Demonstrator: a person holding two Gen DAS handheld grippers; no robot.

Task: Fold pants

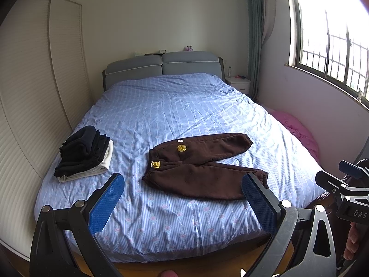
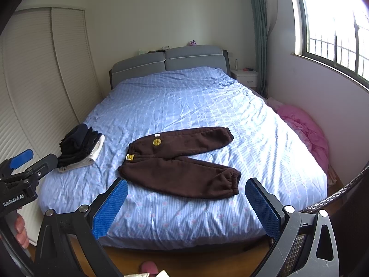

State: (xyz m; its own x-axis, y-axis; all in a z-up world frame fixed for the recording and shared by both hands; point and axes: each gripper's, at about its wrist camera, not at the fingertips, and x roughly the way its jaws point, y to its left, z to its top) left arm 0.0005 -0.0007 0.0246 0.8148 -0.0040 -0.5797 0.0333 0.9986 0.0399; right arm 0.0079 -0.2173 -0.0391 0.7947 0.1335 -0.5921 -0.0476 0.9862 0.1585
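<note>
Brown fleece pants (image 1: pixel 203 164) lie flat on the blue bed cover (image 1: pixel 173 106), waistband to the left, both legs spread apart to the right in a V. They show in the right wrist view (image 2: pixel 182 161) too. My left gripper (image 1: pixel 182 182) is open and empty, held in the air above the foot of the bed, short of the pants. My right gripper (image 2: pixel 186 185) is open and empty, likewise short of the near leg cuff (image 2: pixel 233 180). Each gripper's body shows at the edge of the other's view.
A stack of folded dark and white clothes (image 1: pixel 85 154) sits on the bed's left side. A wardrobe (image 1: pixel 34 92) runs along the left. A pink blanket (image 1: pixel 299 133) lies between bed and window wall. A white nightstand (image 1: pixel 238 84) stands by the headboard.
</note>
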